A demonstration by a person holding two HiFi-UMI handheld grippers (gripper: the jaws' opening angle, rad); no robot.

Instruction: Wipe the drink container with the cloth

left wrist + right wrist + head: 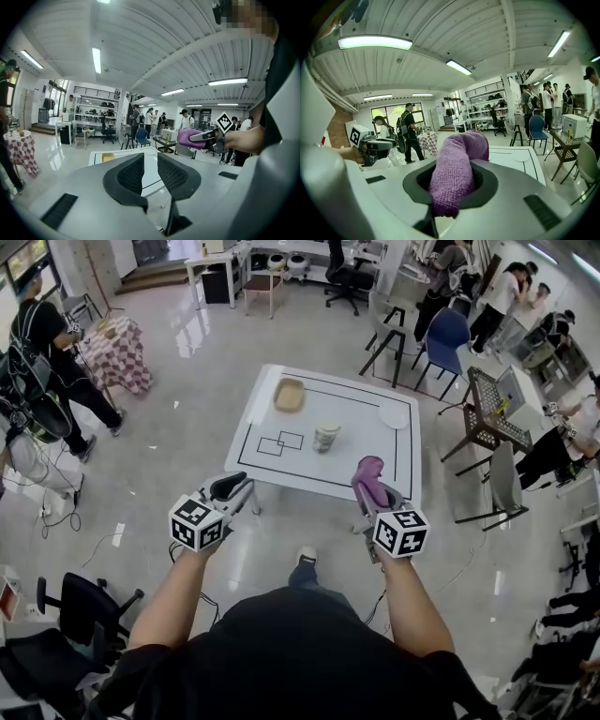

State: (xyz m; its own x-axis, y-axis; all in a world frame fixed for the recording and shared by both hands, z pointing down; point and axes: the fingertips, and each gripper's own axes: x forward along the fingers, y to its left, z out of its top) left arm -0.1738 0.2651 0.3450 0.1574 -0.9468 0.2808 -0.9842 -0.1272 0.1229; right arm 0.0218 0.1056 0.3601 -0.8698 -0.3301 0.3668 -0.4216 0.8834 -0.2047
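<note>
Head view: drink container stands upright near the table's centre, just right of the drawn rectangles, with nothing touching it. We hold both grippers at the near edge, well apart from the container. Right gripper pinches the purple cloth; the right gripper view shows its jaws clamped on it, cloth bulging out front. Left gripper: jaws a narrow gap apart, nothing between. Tan tray by the far left corner, white plate by the right edge.

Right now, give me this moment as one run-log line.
right gripper: shut on purple cloth | left gripper: open, empty | drink container: upright on white table, untouched
</note>
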